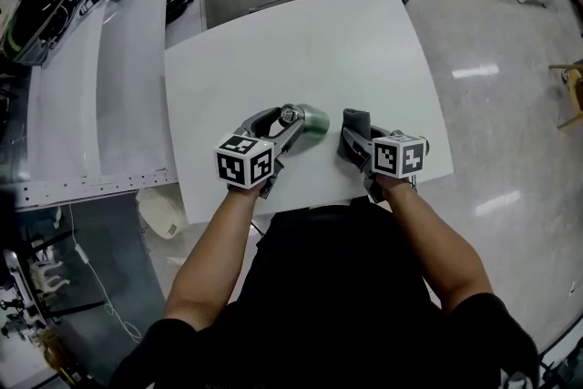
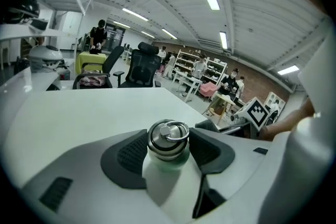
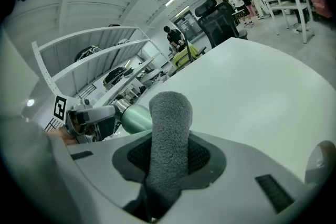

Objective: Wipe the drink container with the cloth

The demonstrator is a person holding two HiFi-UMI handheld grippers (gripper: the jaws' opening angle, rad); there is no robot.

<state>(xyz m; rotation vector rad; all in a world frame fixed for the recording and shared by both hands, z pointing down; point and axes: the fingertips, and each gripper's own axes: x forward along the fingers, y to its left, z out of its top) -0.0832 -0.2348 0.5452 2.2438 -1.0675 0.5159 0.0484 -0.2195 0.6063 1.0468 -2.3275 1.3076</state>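
Green bottle (image 1: pixel 314 119), grey cloth (image 1: pixel 355 118), both clamped

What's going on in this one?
A person works at a white table with a handheld claw in each hand. The left claw is shut on a green drink bottle near its metal cap, with the body pointing towards the other hand. The right claw is shut on a grey cloth. The head view shows a gap between cloth and bottle, so no wiping contact at this moment.
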